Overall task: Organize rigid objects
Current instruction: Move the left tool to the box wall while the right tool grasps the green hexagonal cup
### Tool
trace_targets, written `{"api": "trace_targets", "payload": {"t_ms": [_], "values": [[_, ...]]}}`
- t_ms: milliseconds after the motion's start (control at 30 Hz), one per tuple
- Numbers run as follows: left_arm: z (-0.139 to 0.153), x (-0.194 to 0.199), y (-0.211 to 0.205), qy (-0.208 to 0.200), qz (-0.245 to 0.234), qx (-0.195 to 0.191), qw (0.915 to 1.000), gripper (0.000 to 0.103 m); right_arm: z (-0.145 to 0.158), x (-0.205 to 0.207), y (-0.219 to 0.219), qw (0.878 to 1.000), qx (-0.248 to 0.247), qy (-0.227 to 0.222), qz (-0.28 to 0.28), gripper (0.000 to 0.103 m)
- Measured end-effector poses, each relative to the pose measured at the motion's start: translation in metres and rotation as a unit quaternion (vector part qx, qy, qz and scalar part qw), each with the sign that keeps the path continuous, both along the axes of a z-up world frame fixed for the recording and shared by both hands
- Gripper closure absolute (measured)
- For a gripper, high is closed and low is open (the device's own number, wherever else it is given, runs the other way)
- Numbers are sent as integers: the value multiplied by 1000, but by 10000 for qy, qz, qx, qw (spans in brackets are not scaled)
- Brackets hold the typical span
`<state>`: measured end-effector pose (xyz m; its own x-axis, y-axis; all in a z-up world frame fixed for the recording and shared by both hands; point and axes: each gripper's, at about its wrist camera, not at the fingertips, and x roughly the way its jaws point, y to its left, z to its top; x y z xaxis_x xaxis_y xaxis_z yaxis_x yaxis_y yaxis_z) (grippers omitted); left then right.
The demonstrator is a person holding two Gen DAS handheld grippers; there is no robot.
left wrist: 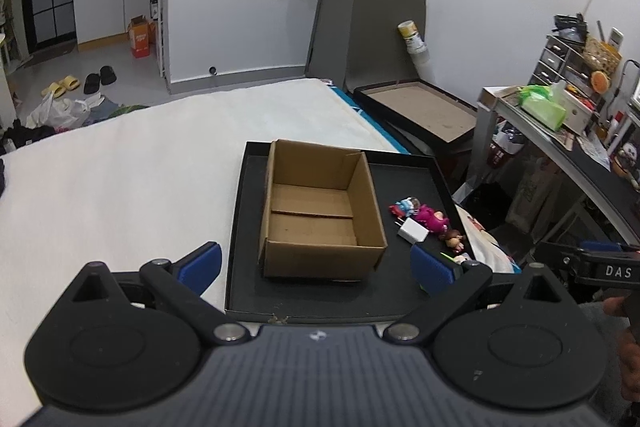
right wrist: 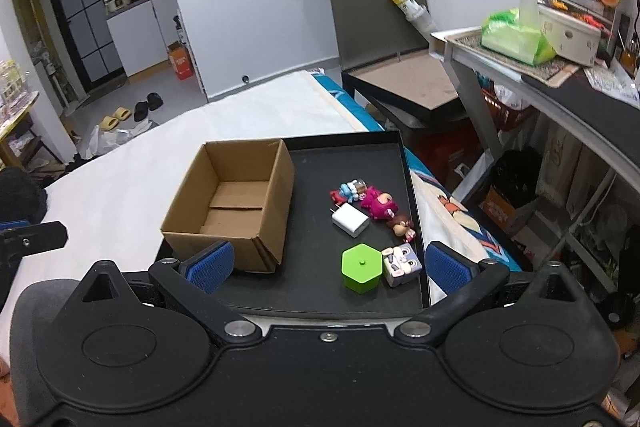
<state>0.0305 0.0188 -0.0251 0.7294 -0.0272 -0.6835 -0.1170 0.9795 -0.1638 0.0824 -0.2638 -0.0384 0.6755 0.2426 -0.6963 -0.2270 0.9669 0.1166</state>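
Note:
An empty open cardboard box (left wrist: 320, 211) (right wrist: 232, 207) stands on a black tray (left wrist: 320, 299) (right wrist: 316, 291) on the white bed. Right of the box on the tray lie a white charger (right wrist: 351, 220) (left wrist: 413, 231), a pink figure (right wrist: 378, 205) (left wrist: 430, 218), a small blue and red figure (right wrist: 347, 190), a brown monkey figure (right wrist: 402, 225), a green hexagonal container (right wrist: 361, 267) and a grey cube toy (right wrist: 401, 264). My left gripper (left wrist: 316, 265) is open and empty, hovering in front of the box. My right gripper (right wrist: 330, 265) is open and empty, in front of the green container.
A second black tray (left wrist: 420, 111) (right wrist: 408, 87) leans against a grey chair beyond the bed. A cluttered desk (right wrist: 560, 75) with a green tissue pack stands on the right. Shoes and bags lie on the floor at the far left.

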Motion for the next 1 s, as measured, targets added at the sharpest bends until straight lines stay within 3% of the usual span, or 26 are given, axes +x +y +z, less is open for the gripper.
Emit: {"api": "trace_targets", "payload": {"t_ms": [467, 700, 833, 1000], "values": [[-38, 36, 30, 256, 248, -285, 9990, 5, -37, 37, -5, 9973, 207, 509, -498, 0], [-56, 55, 43, 426, 342, -394, 9977, 6, -50, 59, -20, 9905, 806, 849, -727, 0], [-66, 66, 48, 517, 312, -400, 9974, 6, -63, 73, -26, 9859, 882, 1004, -1006, 0], [-79, 82, 52, 672, 292, -443, 9963, 14, -84, 89, -24, 9802, 1051, 1260, -1112, 2]]}}
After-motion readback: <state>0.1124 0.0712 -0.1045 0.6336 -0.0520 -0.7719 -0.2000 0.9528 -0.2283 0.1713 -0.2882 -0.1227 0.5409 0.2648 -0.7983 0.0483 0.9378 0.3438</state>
